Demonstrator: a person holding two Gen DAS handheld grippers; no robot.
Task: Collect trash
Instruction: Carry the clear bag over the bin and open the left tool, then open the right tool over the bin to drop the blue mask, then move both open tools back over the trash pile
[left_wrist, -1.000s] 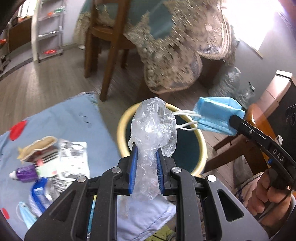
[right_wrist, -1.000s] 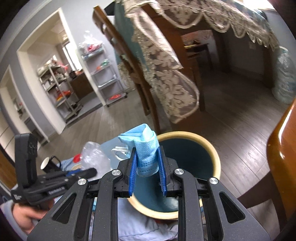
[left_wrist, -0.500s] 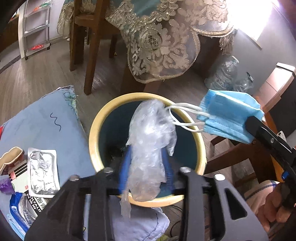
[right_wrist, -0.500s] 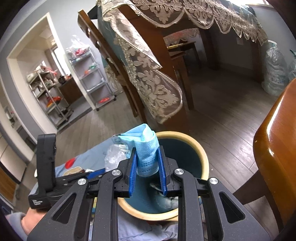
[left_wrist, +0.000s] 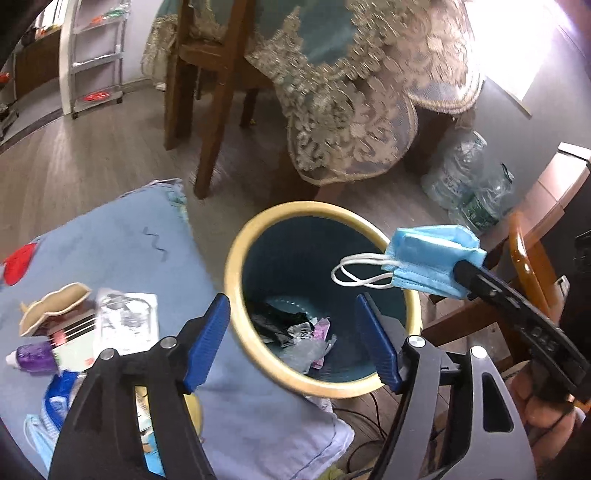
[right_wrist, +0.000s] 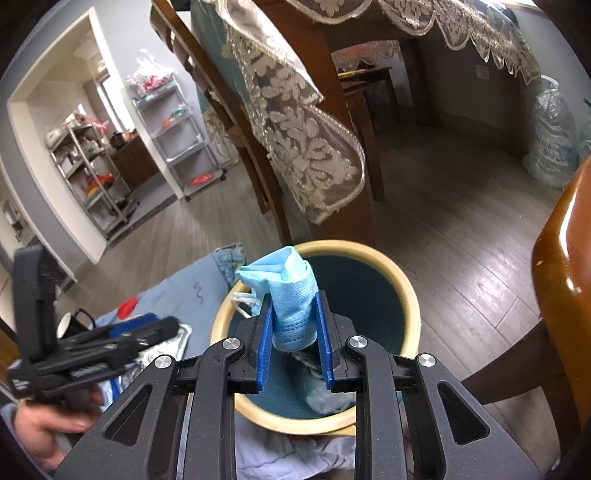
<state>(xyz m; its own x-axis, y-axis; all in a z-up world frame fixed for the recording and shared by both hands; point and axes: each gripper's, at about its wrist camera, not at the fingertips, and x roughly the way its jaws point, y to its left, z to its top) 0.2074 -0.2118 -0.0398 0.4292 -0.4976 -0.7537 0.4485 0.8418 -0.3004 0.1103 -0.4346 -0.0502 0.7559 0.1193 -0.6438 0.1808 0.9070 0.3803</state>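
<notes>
Left wrist view: left gripper spreading wide, blue pads apart and gripping nothing, hovering over the near rim of the trash bin. Lying at the bin's bottom, toward 6 o'clock of the opening: crumpled clear plastic among dark and pinkish scraps. Entering from 3 o'clock, right gripper clamping a folded blue face mask, white ear loops dangling over the bin's 3 o'clock rim. Remaining on the blue cloth at 9 o'clock of the bin: a foil blister pack, a purple tube, a tan wrapper.

Right wrist view: right gripper pinching the face mask between closed pads, holding it above the bin, near its 9 o'clock side.
</notes>
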